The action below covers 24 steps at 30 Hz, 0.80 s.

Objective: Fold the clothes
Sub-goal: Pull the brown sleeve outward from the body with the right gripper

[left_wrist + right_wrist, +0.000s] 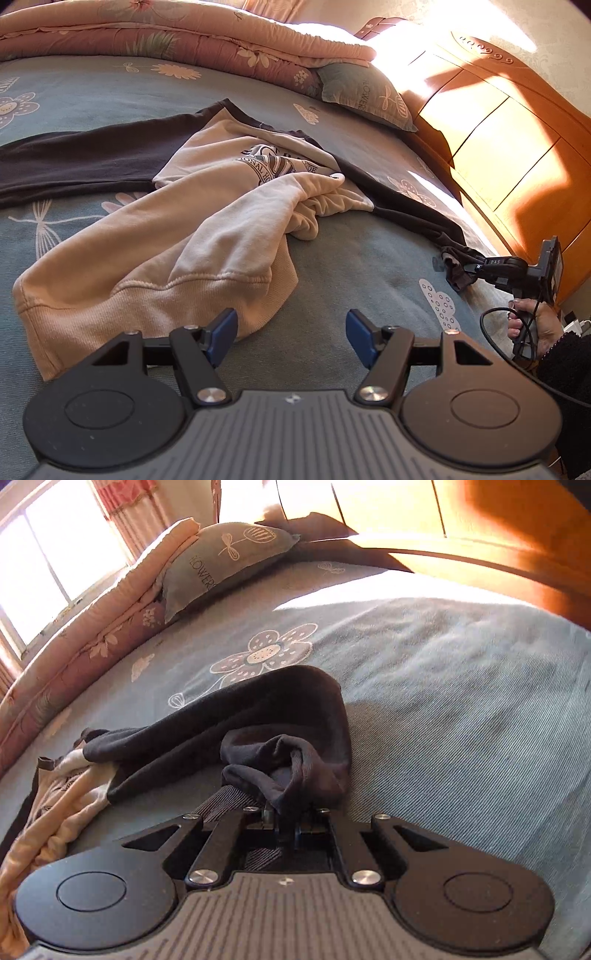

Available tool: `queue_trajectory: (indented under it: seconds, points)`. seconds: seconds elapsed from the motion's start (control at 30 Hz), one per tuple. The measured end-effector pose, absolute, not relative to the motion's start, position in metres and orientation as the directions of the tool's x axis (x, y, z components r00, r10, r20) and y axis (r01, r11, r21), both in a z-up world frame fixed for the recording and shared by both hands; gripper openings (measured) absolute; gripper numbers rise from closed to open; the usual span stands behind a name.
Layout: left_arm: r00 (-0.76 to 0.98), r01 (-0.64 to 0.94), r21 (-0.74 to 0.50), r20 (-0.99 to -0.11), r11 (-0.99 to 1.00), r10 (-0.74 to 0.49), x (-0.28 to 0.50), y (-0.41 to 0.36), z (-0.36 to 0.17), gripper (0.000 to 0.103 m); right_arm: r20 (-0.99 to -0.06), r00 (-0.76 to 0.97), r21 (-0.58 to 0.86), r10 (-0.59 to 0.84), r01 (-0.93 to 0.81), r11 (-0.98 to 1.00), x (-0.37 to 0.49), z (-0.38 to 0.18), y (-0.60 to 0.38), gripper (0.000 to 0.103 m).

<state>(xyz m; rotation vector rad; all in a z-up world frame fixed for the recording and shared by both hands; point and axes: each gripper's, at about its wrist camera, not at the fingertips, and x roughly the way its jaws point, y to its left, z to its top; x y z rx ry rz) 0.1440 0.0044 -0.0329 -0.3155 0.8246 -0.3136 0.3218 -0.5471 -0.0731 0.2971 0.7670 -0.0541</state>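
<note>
A cream sweatshirt with dark brown raglan sleeves and a printed chest emblem point(229, 206) is seen lying crumpled on a bed covered by a grey-blue sheet with a flower print point(351, 258). In the left wrist view, the body of the garment is bunched in the middle of the bed, with its ribbed hem nearest the camera. One dark sleeve is stretched out flat to the left, and the other is drawn out to the right.

The left gripper point(291, 334) is held just above the sheet, its blue-padded jaws spread wide with nothing between them; the hem of the sweatshirt lies just beside its left finger.

The right gripper point(284, 821) is closed on the cuff of the right-hand dark sleeve point(280, 746), the cloth being bunched and twisted where it is pinched. In the left wrist view this gripper is seen at the right edge of the bed, held by a hand point(535, 321) in a dark knitted sleeve.

At the far side, a folded pink floral quilt point(184, 40) and a grey-blue pillow point(365, 96) are set against an orange wooden headboard point(498, 129).
</note>
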Motion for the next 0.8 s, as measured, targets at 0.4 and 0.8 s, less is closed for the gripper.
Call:
queue_trajectory:
  seconds: [0.4, 0.8]
  points:
    - [0.639, 0.166, -0.384, -0.660, 0.908, -0.396, 0.145, -0.001, -0.030, 0.065, -0.540, 0.684, -0.705, -0.489, -0.050, 0.708, 0.322, -0.058, -0.562, 0.009]
    - [0.637, 0.177, -0.376, -0.660, 0.910, -0.397, 0.146, -0.004, -0.028, 0.065, -0.430, 0.773, -0.840, -0.466, -0.154, 0.520, 0.278, -0.082, -0.532, 0.009]
